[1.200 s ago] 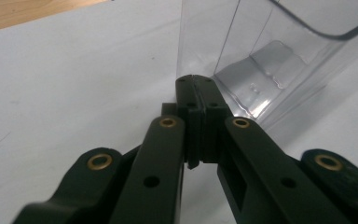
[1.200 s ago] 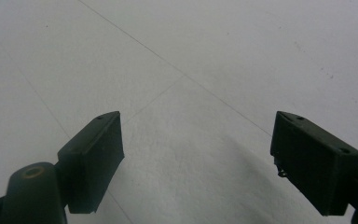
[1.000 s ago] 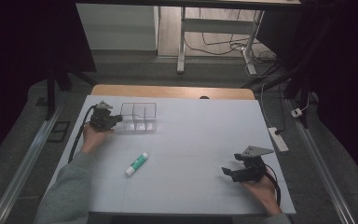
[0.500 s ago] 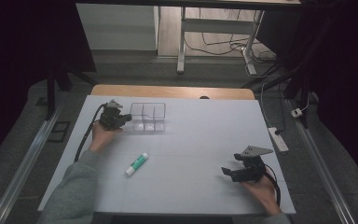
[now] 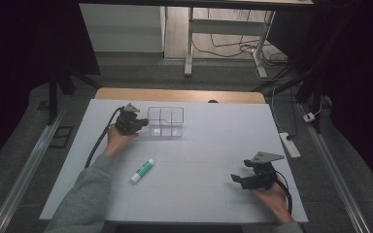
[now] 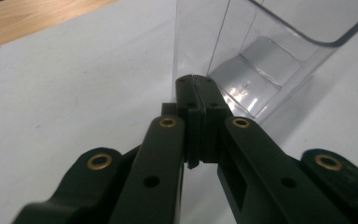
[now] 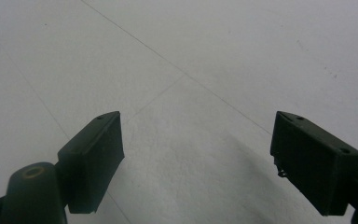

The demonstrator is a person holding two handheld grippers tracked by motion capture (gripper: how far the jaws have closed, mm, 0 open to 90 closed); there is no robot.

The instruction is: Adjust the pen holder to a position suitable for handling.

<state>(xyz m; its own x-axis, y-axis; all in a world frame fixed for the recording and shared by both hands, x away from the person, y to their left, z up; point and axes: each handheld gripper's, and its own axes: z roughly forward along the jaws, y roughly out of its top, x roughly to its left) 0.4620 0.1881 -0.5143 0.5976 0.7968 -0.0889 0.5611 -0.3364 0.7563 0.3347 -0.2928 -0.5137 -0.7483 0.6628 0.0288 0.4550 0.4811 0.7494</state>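
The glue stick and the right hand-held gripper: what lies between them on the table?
Nothing; the high view shows bare white table between glue stick and right hand-held gripper.

1. In the left gripper view the clear box (image 6: 279,56) is cut off by the top and right edges, so its far compartments cannot be seen.
2. The closed jaws of the left hand-held gripper (image 6: 195,81) cover the box's near corner; whether they pinch its wall or merely touch it cannot be told.
3. From the high view the glue stick (image 5: 142,170) is too small for its label to be read.
4. The right hand (image 5: 272,199) is cut off by the bottom edge.
5. The room beyond the surface (image 5: 213,145) is too dark to make out.
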